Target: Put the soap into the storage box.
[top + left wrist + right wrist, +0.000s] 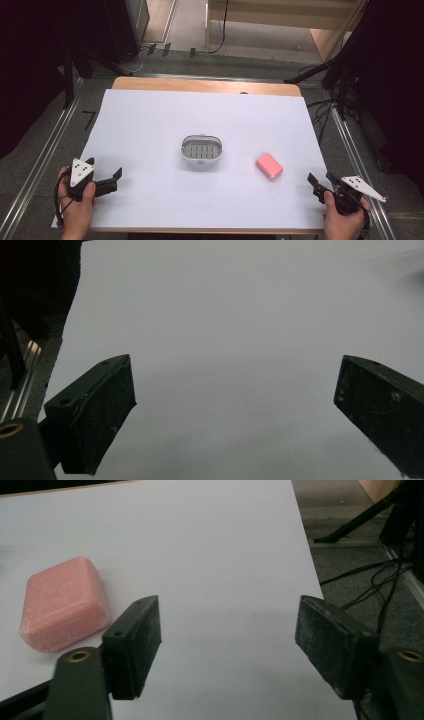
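The pink soap bar [269,166] lay on the white sheet [200,115], right of the small grey dish [201,149] at the middle. The right gripper [320,181] sat near the soap, jaws spread and empty. The left gripper [114,179], also spread and empty, rested well apart at the sheet's near-left corner.

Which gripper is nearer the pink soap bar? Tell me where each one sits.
Right. The right gripper is just right of and below the pink soap bar, jaws open and empty. The left gripper sits across the table, beyond the soap dish.
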Available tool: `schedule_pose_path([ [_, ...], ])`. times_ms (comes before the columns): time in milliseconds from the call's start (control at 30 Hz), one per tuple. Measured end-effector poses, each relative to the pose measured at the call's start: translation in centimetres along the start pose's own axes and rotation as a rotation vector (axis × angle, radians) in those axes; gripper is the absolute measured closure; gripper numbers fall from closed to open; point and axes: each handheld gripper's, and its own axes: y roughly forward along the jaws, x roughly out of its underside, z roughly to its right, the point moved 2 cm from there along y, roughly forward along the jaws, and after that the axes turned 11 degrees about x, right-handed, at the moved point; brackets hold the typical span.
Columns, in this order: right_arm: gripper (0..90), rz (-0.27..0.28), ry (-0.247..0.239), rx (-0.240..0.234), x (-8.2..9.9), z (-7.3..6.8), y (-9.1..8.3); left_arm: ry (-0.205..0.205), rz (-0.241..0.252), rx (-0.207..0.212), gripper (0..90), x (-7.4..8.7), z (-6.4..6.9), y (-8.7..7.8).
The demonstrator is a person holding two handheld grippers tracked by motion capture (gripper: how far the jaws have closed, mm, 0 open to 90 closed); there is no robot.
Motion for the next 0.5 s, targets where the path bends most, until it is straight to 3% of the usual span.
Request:
schedule_pose_path([
  [67, 36.9, -0.001, -0.053, -0.035, -0.4, -0.2, 0.3, 0.000, 0.001, 0.001, 3.7, 0.0, 0.0, 0.0],
  [100, 35.1, -0.027, -0.086, -0.057, -0.7, -0.5, 0.6, 0.000, 0.006, 0.001, 3.6, 0.0, 0.0, 0.0],
  [233, 34.4, -0.112, -0.169, -0.029, -1.6, -1.9, 0.7, 0.003, 0.012, -0.003, 3.6, 0.0, 0.0, -0.1],
  [333, 34.3, -0.163, -0.233, -0.079, -2.1, -2.7, 0.6, 0.004, 0.005, -0.005, 3.6, 0.0, 0.0, -0.1],
  [433, 33.6, -0.219, -0.306, -0.066, -2.7, -3.2, 0.8, 0.004, 0.001, -0.009, 3.7, 0.0, 0.1, 0.0],
  [467, 33.6, -0.219, -0.306, -0.066, -2.7, -3.2, 0.8, 0.004, 0.001, -0.009, 3.7, 0.0, 0.1, 0.0],
  [500, 26.0, -0.267, -0.338, -0.068, -2.9, -3.4, 1.1, 0.006, 0.002, -0.013, 3.6, 0.0, 0.1, 0.0],
])
